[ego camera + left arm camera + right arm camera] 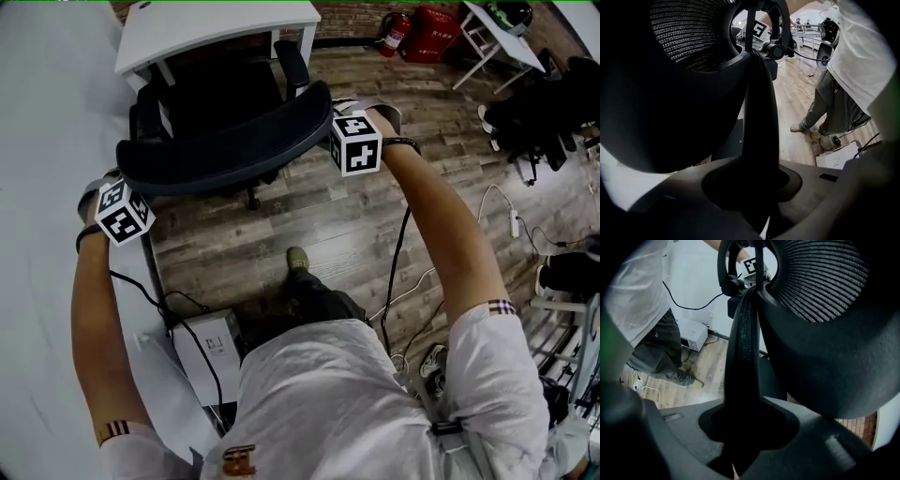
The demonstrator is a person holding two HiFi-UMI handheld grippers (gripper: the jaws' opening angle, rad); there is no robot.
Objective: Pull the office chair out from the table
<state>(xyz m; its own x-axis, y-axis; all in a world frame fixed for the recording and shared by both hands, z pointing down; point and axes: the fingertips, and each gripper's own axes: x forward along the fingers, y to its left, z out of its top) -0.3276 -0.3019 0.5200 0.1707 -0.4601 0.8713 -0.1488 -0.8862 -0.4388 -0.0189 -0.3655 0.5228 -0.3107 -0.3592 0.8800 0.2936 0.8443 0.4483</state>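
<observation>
Black mesh and a dark moulded rim fill both gripper views: the office chair [225, 141] stands on the wooden floor [356, 216] with its seat tucked close against the front of the white worktop [216, 23], its backrest facing the person.

The left gripper [131, 192] is at the backrest's left end and the right gripper [330, 124] at its right end. In the left gripper view the backrest rim [761, 108] runs straight down between the jaws of that gripper [754, 187], which are clenched on it. The right gripper view shows the same: the rim [743, 343] is pinched in the jaws of the right gripper [740, 427].

By my reading the grip is made and the pull itself is the step in hand. The chair looks barely clear of the worktop, so most of the travel remains.

The next move calls for drawing both grippers back together and evenly, so the chair rolls straight and does not swivel. The person's shoe [298, 258] is just behind the chair's base, so a step back is probably needed. The white box [211, 347] and its cable [141, 286] lie near the left side and could catch a castor.
</observation>
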